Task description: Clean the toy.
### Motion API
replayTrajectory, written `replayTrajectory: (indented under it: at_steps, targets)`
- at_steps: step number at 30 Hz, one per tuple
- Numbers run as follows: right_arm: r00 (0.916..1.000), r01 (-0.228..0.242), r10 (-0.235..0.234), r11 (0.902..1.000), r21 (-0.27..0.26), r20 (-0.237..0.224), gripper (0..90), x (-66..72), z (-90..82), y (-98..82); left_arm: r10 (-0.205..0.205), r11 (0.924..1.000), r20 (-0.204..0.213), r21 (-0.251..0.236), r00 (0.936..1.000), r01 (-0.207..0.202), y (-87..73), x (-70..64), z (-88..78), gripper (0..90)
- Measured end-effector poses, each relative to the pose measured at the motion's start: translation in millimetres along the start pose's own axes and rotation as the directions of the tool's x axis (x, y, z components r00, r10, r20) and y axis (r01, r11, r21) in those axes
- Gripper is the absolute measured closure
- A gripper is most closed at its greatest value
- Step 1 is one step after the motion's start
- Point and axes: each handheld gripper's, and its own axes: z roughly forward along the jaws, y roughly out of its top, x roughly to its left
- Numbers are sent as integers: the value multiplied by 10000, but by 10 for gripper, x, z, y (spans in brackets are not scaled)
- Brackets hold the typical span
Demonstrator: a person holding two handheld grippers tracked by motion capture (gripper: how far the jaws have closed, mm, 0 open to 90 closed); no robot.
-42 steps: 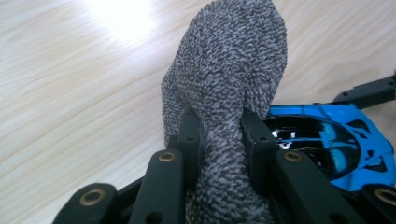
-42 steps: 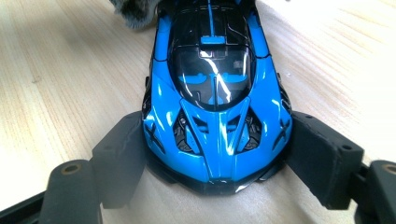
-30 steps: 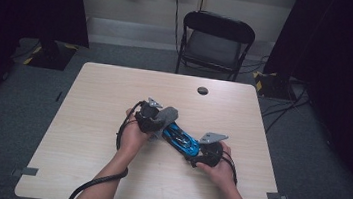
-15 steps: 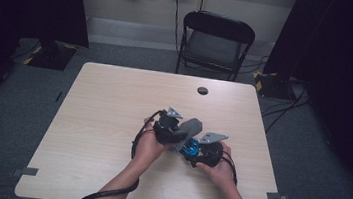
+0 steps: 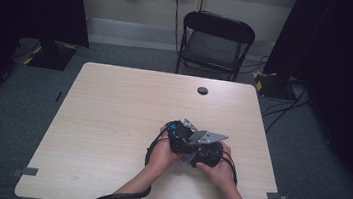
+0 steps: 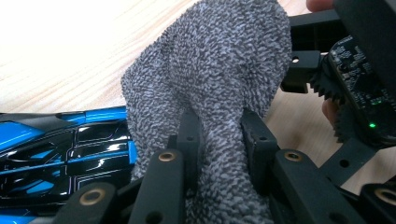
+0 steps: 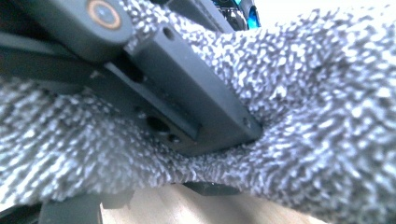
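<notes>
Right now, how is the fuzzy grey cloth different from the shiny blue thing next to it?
The cloth is grey, fuzzy and soft, bunched into folds; the blue thing is glossy blue and black and looks hard, with smooth panels. The cloth is pinched between the jaws of the left gripper; the blue thing lies beside them, and no jaws pinch it there. Both sit over the wooden table.

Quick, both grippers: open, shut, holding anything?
Left gripper: shut on the grey cloth.
Right gripper: jaws stand wide; whether they grip the blue and black object cannot be told.
</notes>
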Motion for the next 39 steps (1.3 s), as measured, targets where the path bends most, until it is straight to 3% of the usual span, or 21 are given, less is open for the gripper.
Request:
replayTrajectory:
  at_steps: [13,18,27,32,39]
  targets:
    - [10000,3,-3,10000,-3,1,241,0,0,0,131,9999,-166,-32,9998,-131,-3,-28,6,727]
    - [10000,2,-2,10000,-3,-1,241,0,0,0,370,9993,-401,30,9985,-369,9,-30,-2,727]
    - [10000,9,-9,10000,-7,-7,241,0,0,0,180,9998,-590,-80,9981,-185,27,55,-30,728]
    - [10000,10,-10,10000,0,-2,241,0,0,0,-242,9994,-596,-241,9979,228,40,124,-57,728]
    - [10000,12,-12,10000,2,-1,241,0,0,0,-152,9996,-761,-253,9970,133,56,150,-74,728]
